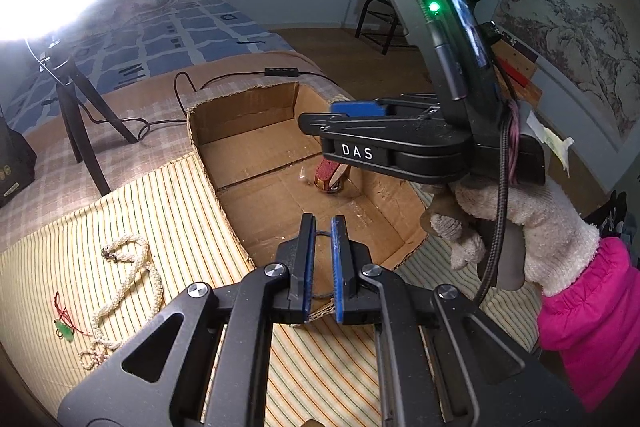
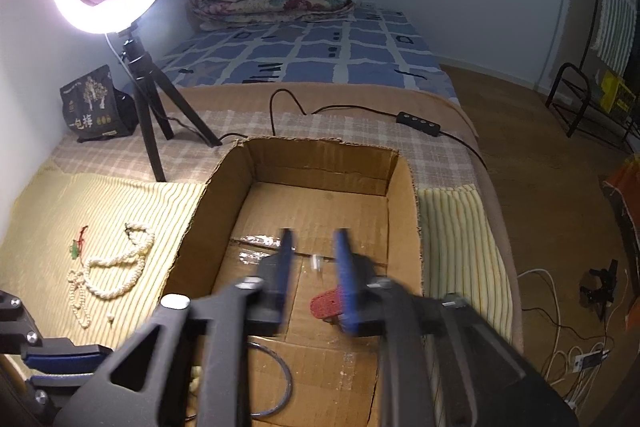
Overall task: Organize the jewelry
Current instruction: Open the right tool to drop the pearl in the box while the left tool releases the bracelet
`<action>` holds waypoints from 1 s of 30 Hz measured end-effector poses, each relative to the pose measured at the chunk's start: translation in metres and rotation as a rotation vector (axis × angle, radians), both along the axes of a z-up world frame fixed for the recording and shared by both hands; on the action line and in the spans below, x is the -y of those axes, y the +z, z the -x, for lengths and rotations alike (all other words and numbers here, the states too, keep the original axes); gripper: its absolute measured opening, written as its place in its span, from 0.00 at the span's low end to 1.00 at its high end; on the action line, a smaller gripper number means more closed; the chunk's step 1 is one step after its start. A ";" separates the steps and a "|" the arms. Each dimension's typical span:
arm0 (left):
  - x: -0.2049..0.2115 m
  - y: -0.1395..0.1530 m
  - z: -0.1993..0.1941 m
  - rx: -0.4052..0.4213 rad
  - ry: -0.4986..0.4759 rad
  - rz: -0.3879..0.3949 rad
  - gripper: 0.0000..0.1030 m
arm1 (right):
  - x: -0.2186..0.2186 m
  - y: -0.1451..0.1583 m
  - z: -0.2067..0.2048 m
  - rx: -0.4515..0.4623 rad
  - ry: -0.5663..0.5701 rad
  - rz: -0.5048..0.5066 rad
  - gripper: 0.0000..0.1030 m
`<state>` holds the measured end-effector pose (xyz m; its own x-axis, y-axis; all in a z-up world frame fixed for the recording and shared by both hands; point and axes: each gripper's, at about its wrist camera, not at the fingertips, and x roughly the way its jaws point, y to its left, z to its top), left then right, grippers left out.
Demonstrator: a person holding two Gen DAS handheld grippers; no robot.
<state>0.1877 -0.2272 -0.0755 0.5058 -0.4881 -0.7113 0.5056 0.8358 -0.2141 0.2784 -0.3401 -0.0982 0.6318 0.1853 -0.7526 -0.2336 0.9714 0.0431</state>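
"DAS" stands in white on the right gripper (image 1: 338, 119) as the left wrist view shows it. A black bag (image 2: 98, 105) by the wall carries Chinese characters too small to read surely.

The left gripper (image 1: 322, 227) hangs over the near edge of the cardboard box (image 2: 320, 163), its blue pads almost together on a thin dark ring (image 2: 276, 383); the right wrist view shows the ring's loop low in the box. The right gripper (image 2: 314, 259) is part open over the box floor, nothing between its pads; a red item (image 2: 326, 305) lies just below its right finger, partly hidden, its kind unclear.

On the striped cloth (image 1: 168, 195) left of the box lie a white bead necklace (image 2: 120, 267) and a small green pendant on red cord (image 2: 76, 247). Motion blurs the right gripper. A gloved hand (image 1: 520, 227) holds it.
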 end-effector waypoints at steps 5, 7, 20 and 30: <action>0.000 -0.003 0.000 -0.007 0.003 -0.014 0.05 | 0.004 0.004 0.002 0.016 -0.017 0.007 0.36; -0.001 -0.003 0.001 -0.005 0.004 -0.019 0.05 | 0.006 0.005 0.004 0.017 -0.019 0.007 0.38; -0.013 0.018 0.019 0.040 0.009 -0.003 0.06 | 0.008 0.021 0.020 0.033 -0.045 0.026 0.38; -0.054 0.034 0.037 0.060 0.056 0.002 0.06 | -0.006 0.045 0.048 0.065 -0.050 0.046 0.38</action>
